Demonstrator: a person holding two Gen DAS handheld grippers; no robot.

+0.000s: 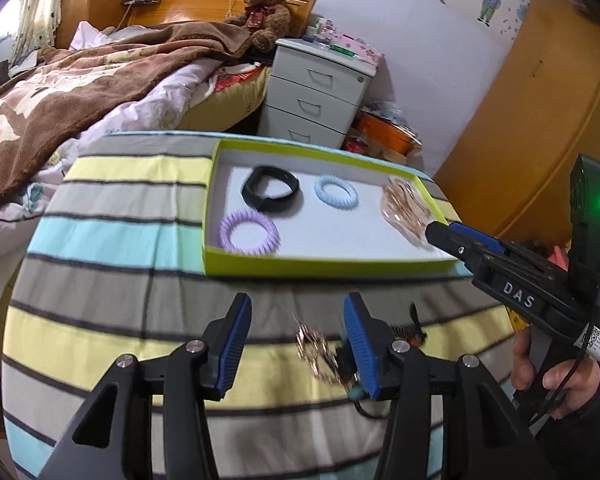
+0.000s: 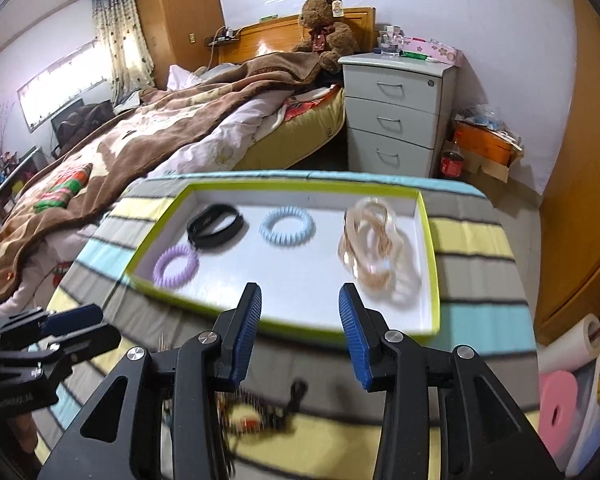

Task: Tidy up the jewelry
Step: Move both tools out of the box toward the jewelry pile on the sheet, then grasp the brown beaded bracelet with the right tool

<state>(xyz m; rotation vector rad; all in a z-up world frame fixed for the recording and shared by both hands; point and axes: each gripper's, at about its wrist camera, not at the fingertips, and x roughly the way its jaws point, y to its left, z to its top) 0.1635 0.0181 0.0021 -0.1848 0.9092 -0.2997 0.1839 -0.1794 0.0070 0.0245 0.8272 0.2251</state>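
Note:
A shallow green-rimmed tray point(image 1: 328, 270) point(image 2: 434, 264) sits on the striped tablecloth. In it lie a black bracelet point(image 1: 271, 189) point(image 2: 215, 225), a light blue coil ring point(image 1: 335, 193) point(image 2: 287, 226), a purple coil ring point(image 1: 249, 232) point(image 2: 175, 266) and a pile of gold bangles point(image 1: 406, 208) point(image 2: 376, 246). My left gripper point(image 1: 296, 344) is open; a gold chain piece point(image 1: 318, 354) lies between its fingers, near the right one. My right gripper point(image 2: 299, 328) is open and empty just in front of the tray's near rim; it also shows in the left wrist view point(image 1: 448, 236).
A dark hair clip point(image 1: 414, 330) point(image 2: 260, 408) lies on the cloth near the grippers. A bed point(image 2: 160, 132) with a brown blanket stands to the left, a white drawer unit point(image 2: 396, 120) behind the table, a wooden wardrobe point(image 1: 540, 112) to the right.

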